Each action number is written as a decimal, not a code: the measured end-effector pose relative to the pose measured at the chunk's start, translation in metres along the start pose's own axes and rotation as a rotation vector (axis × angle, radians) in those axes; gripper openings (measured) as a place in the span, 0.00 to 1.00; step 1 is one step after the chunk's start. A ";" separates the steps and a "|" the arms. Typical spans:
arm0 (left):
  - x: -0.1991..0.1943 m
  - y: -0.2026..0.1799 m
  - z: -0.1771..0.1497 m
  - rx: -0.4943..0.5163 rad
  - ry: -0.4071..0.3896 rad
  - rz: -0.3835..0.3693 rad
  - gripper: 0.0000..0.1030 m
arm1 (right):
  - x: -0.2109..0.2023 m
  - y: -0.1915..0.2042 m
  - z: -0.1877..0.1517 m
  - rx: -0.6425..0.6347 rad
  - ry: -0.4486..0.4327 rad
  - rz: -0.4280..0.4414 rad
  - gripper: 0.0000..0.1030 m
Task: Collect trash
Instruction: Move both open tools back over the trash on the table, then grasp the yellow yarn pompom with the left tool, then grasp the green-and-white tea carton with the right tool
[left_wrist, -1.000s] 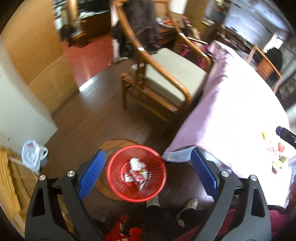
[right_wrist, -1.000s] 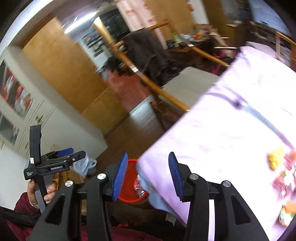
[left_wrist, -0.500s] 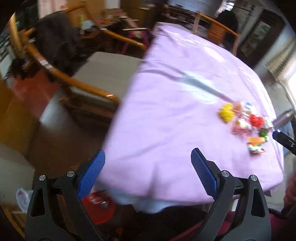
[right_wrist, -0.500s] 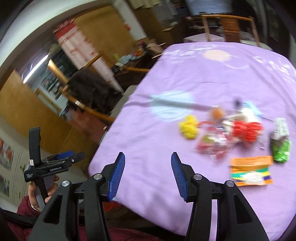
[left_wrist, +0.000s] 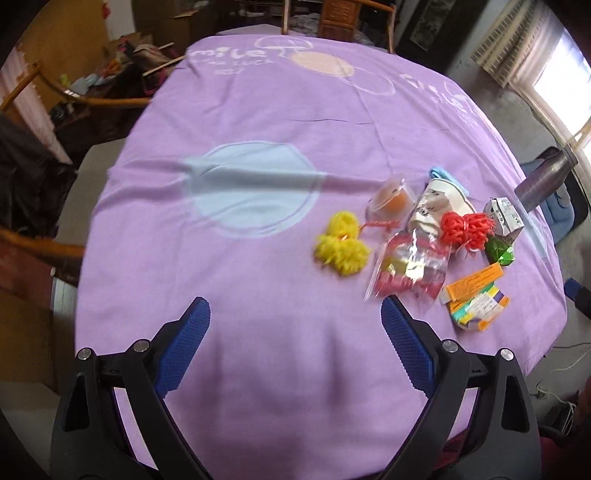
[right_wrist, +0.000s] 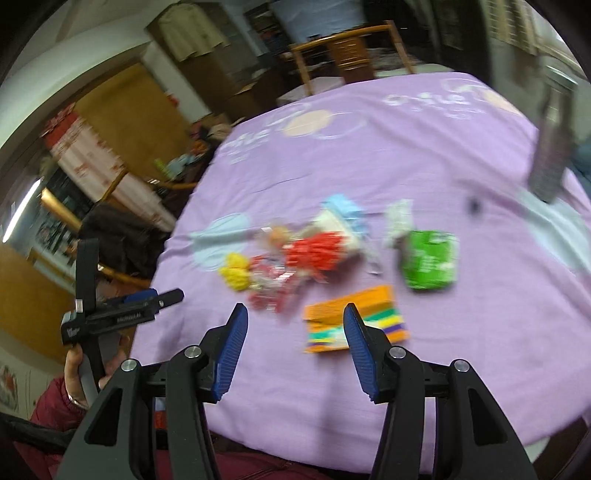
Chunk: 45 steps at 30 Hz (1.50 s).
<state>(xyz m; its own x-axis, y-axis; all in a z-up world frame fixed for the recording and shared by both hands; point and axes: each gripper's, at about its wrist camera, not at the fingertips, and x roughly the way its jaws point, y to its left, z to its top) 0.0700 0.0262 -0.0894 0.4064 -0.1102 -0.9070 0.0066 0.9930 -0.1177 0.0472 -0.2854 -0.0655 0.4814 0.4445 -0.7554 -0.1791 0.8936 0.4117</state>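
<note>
A pile of trash lies on the purple tablecloth (left_wrist: 258, 110): a yellow tassel (left_wrist: 341, 247), a clear zip bag (left_wrist: 410, 267), a red tassel (left_wrist: 467, 229), an orange box (left_wrist: 474, 301), a green packet (left_wrist: 500, 251), a small carton (left_wrist: 504, 216), a paper cup (left_wrist: 436, 205) and a jelly cup (left_wrist: 393, 195). My left gripper (left_wrist: 295, 338) is open and empty above the near cloth, left of the pile. My right gripper (right_wrist: 293, 339) is open and empty, just short of the orange box (right_wrist: 354, 321); the green packet (right_wrist: 430, 264) lies beyond.
A steel bottle (left_wrist: 543, 179) stands at the table's right edge; it also shows in the right wrist view (right_wrist: 552, 147). Wooden chairs stand at the far side (right_wrist: 351, 51) and at the left (left_wrist: 48, 92). The left gripper's handle (right_wrist: 110, 317) shows at the table's left.
Both grippers have swung up from the floor and red basket to face the tabletop and moved closer to the trash pile. Both stay open and empty.
</note>
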 end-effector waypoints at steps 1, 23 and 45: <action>0.006 -0.005 0.005 0.011 0.004 -0.003 0.88 | -0.005 -0.009 -0.001 0.017 -0.006 -0.019 0.53; 0.032 -0.016 0.040 0.011 -0.022 -0.092 0.34 | -0.002 -0.061 0.011 0.102 -0.009 -0.129 0.54; -0.061 0.043 -0.040 -0.305 -0.035 0.098 0.34 | 0.107 -0.081 0.068 0.062 0.066 -0.160 0.61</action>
<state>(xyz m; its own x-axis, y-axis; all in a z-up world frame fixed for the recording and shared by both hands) 0.0088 0.0737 -0.0551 0.4228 -0.0079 -0.9062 -0.3059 0.9400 -0.1510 0.1712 -0.3142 -0.1452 0.4417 0.3021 -0.8448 -0.0504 0.9485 0.3128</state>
